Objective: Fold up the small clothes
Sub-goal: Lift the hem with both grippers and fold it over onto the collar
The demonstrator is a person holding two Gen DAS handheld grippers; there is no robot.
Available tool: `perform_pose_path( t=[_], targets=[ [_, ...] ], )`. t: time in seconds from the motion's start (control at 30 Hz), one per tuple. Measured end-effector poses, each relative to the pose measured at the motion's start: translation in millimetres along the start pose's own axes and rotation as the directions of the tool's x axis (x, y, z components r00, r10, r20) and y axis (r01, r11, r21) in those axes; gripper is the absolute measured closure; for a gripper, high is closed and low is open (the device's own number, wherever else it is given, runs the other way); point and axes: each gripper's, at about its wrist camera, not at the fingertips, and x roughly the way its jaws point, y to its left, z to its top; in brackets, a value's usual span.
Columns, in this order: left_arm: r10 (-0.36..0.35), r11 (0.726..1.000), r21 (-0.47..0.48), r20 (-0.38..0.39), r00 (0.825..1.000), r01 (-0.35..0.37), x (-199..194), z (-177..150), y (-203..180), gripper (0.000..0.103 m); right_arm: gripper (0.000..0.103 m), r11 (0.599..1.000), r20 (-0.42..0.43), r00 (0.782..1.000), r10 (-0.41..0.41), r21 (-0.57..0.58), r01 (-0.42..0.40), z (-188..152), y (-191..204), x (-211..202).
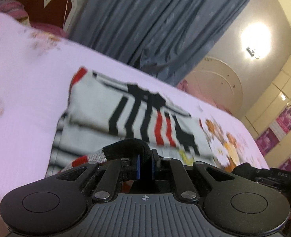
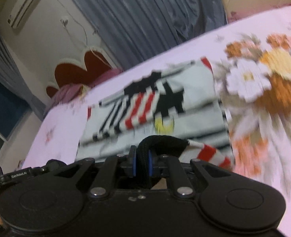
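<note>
Garment (image 1: 125,106) hem pinched in both claws

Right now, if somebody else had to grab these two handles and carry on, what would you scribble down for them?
Left gripper: jaws shut on the black edge of the garment.
Right gripper: jaws shut on the same black edge, next to a red-and-white striped cuff.
Where things are: the white garment with black and red stripes lies partly folded on the pink bedsheet; its near edge is held off the sheet by both grippers.
Done: both corners gripped, some layers already stacked.
Left: probably carry the held edge over the rest, lay it flat, let go, tidy the fold.
</note>
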Motion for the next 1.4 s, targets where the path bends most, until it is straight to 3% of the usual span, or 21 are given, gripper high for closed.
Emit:
perform_pose_path(
  t=[0.27, 0.5, 0.63, 0.67, 0.7, 0.73, 0.77, 0.83, 0.87, 1.0, 1.13, 1.23, 1.3, 1.37, 1.4],
  targets=[
    [0.062, 0.998, -0.034, 0.043, 0.997, -0.060, 85, 69, -1, 0.094, 0.092, 0.994, 0.030, 0.999, -0.018, 0.110, 0.015, 77, -38, 80],
    [0.190, 0.981, -0.026, -0.035, 0.981, -0.191, 164, 98, 6, 0.094, 0.092, 0.970, -0.029, 0.999, -0.046, 0.236, 0.051, 112, -76, 149],
    [0.223, 0.970, -0.081, -0.079, 0.972, -0.229, 187, 106, 17, 0.092, 0.078, 0.933, -0.078, 0.996, -0.043, 0.354, 0.068, 120, -99, 180],
    [0.218, 0.969, -0.101, -0.081, 0.973, -0.226, 191, 109, 20, 0.084, 0.074, 0.928, -0.071, 0.996, -0.052, 0.364, 0.074, 122, -103, 183],
    [0.208, 0.970, -0.115, -0.080, 0.975, -0.216, 193, 110, 23, 0.079, 0.061, 0.928, -0.053, 0.997, -0.059, 0.366, 0.074, 124, -105, 184],
    [0.195, 0.970, -0.130, -0.074, 0.978, -0.204, 195, 111, 25, 0.065, 0.040, 0.925, -0.034, 0.997, -0.062, 0.372, 0.070, 126, -108, 183],
    [0.194, 0.971, -0.130, -0.056, 0.979, -0.200, 194, 111, 25, 0.041, 0.031, 0.925, -0.015, 0.998, -0.065, 0.375, 0.066, 129, -109, 182],
    [0.231, 0.969, -0.095, 0.009, 0.973, -0.229, 185, 112, 22, 0.018, 0.028, 0.940, 0.008, 0.999, -0.052, 0.339, 0.046, 135, -109, 180],
    [0.227, 0.971, -0.079, 0.026, 0.973, -0.225, 183, 112, 22, 0.017, 0.028, 0.953, 0.010, 0.999, -0.053, 0.301, 0.047, 137, -107, 179],
    [0.205, 0.978, 0.037, -0.010, 0.979, -0.205, 186, 110, 23, 0.017, 0.028, 0.992, -0.028, 0.997, -0.077, 0.100, 0.080, 139, -90, 184],
    [0.233, 0.971, 0.061, -0.035, 0.972, -0.231, 199, 106, 26, 0.019, 0.046, 0.987, -0.094, 0.986, -0.140, -0.089, 0.132, 131, -67, 206],
    [0.241, 0.967, 0.101, -0.066, 0.968, -0.234, 209, 104, 24, 0.036, 0.051, 0.964, -0.107, 0.975, -0.196, -0.201, 0.172, 126, -57, 221],
    [0.250, 0.959, 0.156, -0.073, 0.966, -0.236, 213, 101, 19, 0.058, 0.053, 0.951, -0.102, 0.972, -0.212, -0.251, 0.182, 124, -53, 223],
    [0.268, 0.949, 0.194, -0.084, 0.960, -0.248, 216, 98, 17, 0.078, 0.072, 0.940, -0.103, 0.972, -0.212, -0.294, 0.174, 121, -48, 222],
    [0.276, 0.945, 0.206, -0.081, 0.958, -0.255, 216, 96, 16, 0.085, 0.087, 0.936, -0.110, 0.971, -0.214, -0.308, 0.171, 120, -46, 224]
  ],
)
